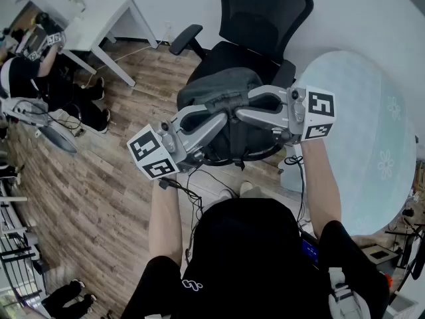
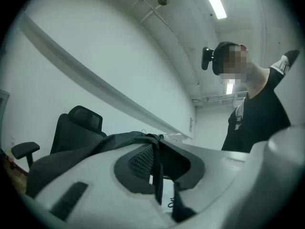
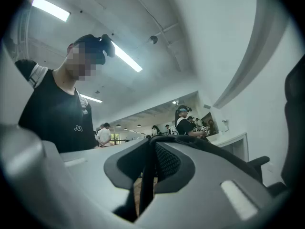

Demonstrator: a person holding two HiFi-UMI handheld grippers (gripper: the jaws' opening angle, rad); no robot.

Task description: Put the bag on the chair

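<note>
A dark grey bag hangs over the seat of a black office chair; whether it rests on the seat I cannot tell. My left gripper reaches in from the lower left and is shut on the bag's top. From the right, my right gripper is shut on it too. In the left gripper view the left gripper pinches a black strap, with bag fabric and the chair beyond. The right gripper likewise clamps a strap.
A round pale table stands close on the right of the chair. A white desk is at the far left, with a seated person beside it. Cables trail on the wooden floor by my feet.
</note>
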